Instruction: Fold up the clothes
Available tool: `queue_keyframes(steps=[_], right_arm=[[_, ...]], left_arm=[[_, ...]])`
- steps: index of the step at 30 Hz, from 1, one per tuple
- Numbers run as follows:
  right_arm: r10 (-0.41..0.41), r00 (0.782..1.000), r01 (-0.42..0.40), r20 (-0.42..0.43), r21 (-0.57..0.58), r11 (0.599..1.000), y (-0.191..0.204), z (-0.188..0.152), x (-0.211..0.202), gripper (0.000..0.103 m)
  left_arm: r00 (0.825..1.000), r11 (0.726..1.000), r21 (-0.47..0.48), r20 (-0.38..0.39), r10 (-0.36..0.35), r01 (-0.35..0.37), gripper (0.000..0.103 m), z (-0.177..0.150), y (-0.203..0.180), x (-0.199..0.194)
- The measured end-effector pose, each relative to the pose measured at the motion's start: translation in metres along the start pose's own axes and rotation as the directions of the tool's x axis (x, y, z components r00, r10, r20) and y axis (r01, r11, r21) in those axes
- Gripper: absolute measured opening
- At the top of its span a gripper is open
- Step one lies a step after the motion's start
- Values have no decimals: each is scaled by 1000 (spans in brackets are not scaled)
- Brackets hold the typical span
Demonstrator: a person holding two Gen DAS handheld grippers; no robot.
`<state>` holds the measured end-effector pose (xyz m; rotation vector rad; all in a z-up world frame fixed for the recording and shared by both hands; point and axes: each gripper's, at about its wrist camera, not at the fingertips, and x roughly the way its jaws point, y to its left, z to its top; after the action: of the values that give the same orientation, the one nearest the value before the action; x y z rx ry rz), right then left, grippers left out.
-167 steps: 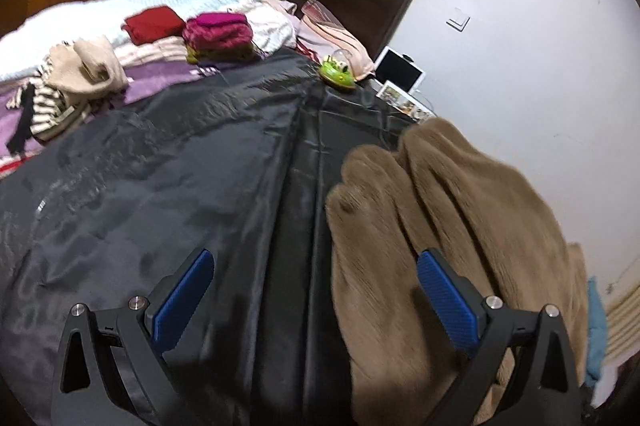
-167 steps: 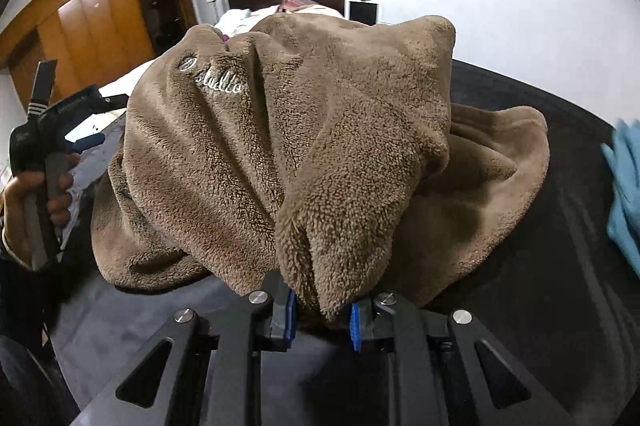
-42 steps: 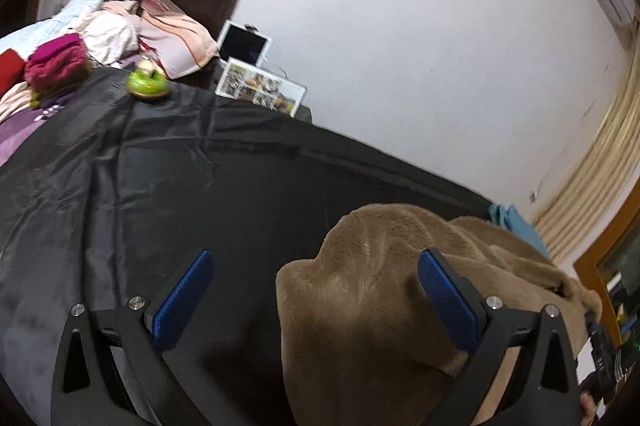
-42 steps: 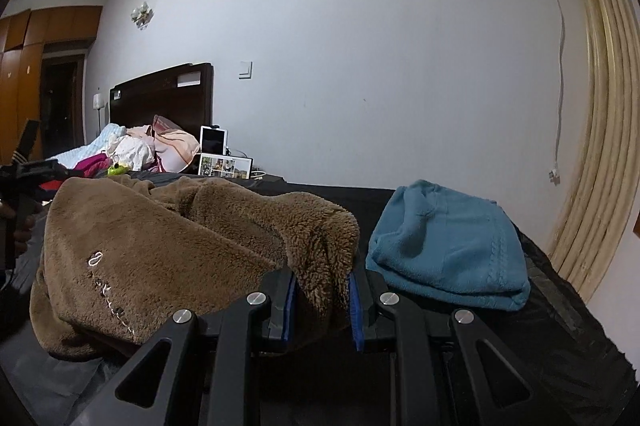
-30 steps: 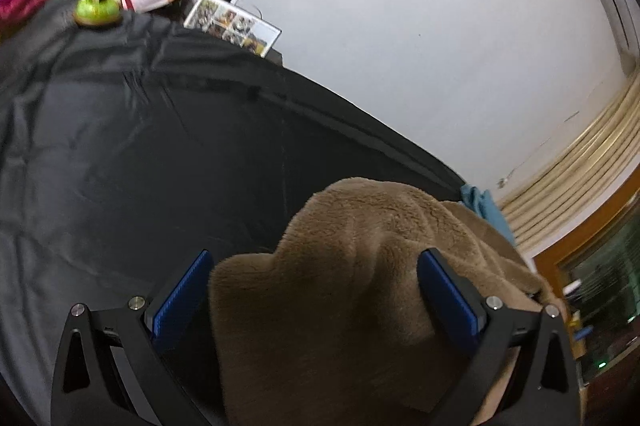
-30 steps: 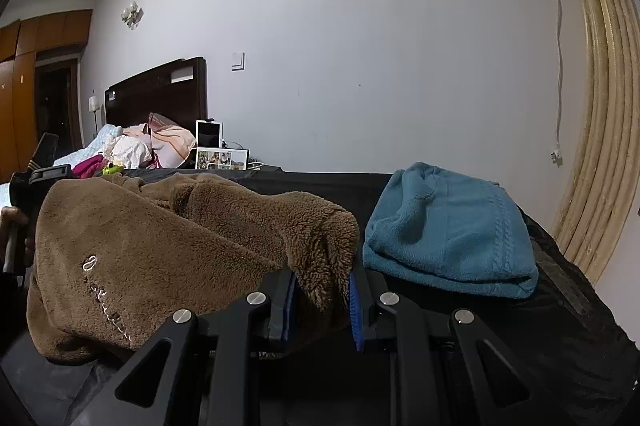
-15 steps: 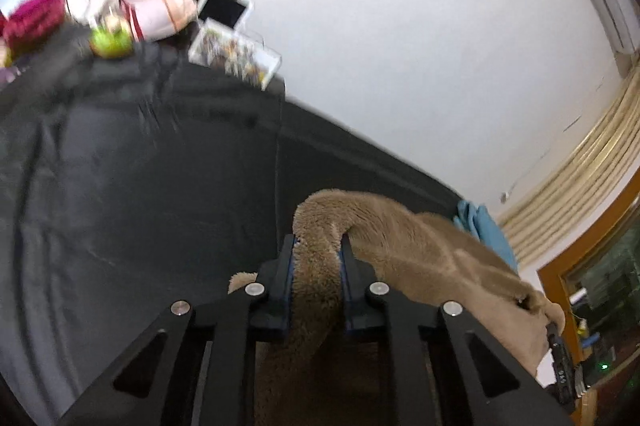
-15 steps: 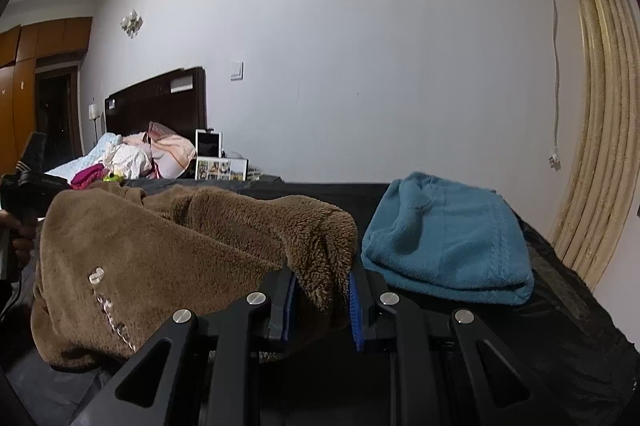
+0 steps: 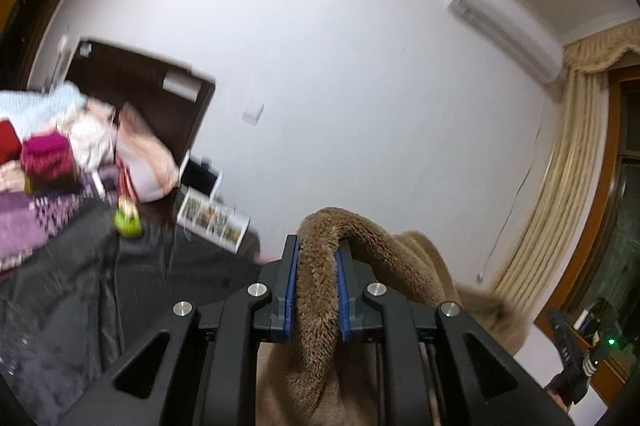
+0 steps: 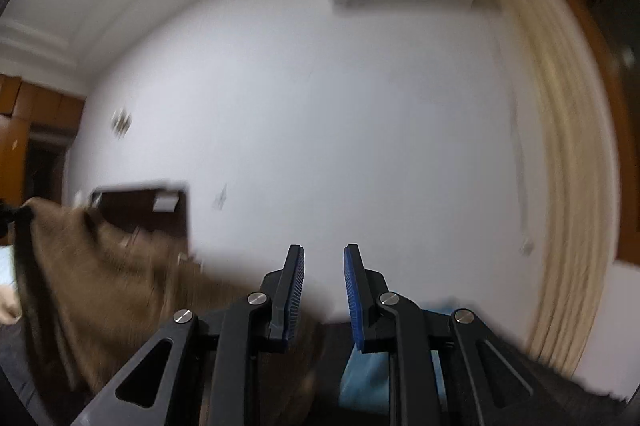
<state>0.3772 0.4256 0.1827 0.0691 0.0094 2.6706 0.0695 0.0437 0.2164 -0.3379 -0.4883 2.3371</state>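
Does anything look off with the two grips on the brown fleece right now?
Yes. Only the left gripper is clamped on the brown fleece. The right gripper shows bare blue pads with nothing between them, and the fleece hangs off to its left.

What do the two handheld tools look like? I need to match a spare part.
Both match: the left tool and the right tool each have two matte black angular arms with triangular cut-outs, round silver bolt heads at the joints, and flat fingers faced with ribbed blue pads. No cables or markings show.
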Motion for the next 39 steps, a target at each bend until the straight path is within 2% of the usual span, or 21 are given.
queue_keyframes(steps=[3,4,6,7,9,10,11,16,18,19,20,21,23,27,28,31,33,36,39], right_arm=[[3,995,-4,96,4,1000,-1,30,-17,22],[7,992,-8,125,6,1000,-1,40,-22,22],[61,991,-63,117,18,998,-1,42,-30,23],[90,992,-91,94,3,996,1,40,-30,27],[154,988,-154,18,-34,988,10,28,-25,63],[181,983,-182,-23,-51,982,14,20,-22,95],[193,980,-196,-48,-66,978,18,11,-19,99],[201,961,-221,-190,-88,971,32,-27,5,99],[198,954,-220,-225,-77,972,33,-37,19,99],[200,950,-222,-240,-65,973,34,-40,26,99],[207,944,-226,-255,-49,973,34,-44,33,99],[214,939,-231,-270,-34,972,35,-48,41,99],[233,929,-246,-287,-10,969,37,-52,48,99],[279,910,-296,-306,-12,955,57,-55,48,99],[306,898,-323,-314,-1,946,63,-57,49,99],[423,837,-431,-347,59,901,84,-60,49,99],[510,775,-508,-373,112,854,104,-66,58,99],[593,694,-583,-409,164,796,137,-75,72,99],[628,646,-626,-434,169,761,166,-82,80,99]], left_arm=[[998,999,21,41,-41,40,18,13,-16,-27],[997,998,42,64,-40,38,14,14,-21,-36],[993,996,85,113,-25,15,14,14,-30,-56],[990,995,102,136,-20,6,14,14,-33,-66],[989,994,111,148,-27,11,14,16,-32,-78],[990,994,110,140,-25,10,14,16,-30,-82],[991,994,110,129,-21,7,14,15,-29,-85],[998,988,143,39,52,-57,15,-9,-14,-86],[997,988,131,-18,80,-77,21,-21,2,-77],[995,989,121,-49,90,-84,32,-27,10,-72],[992,989,111,-78,102,-93,48,-33,18,-68],[988,989,104,-99,117,-107,55,-40,26,-64],[979,987,90,-141,148,-136,80,-53,43,-56],[962,988,40,-223,157,-152,81,-74,71,-38],[958,988,25,-244,152,-150,82,-79,77,-34],[951,990,-12,-282,129,-138,82,-92,87,-25],[949,991,-11,-291,124,-133,82,-98,90,-21],[946,992,20,-301,121,-121,83,-104,90,-20],[940,993,96,-326,103,-76,84,-107,86,-19]])
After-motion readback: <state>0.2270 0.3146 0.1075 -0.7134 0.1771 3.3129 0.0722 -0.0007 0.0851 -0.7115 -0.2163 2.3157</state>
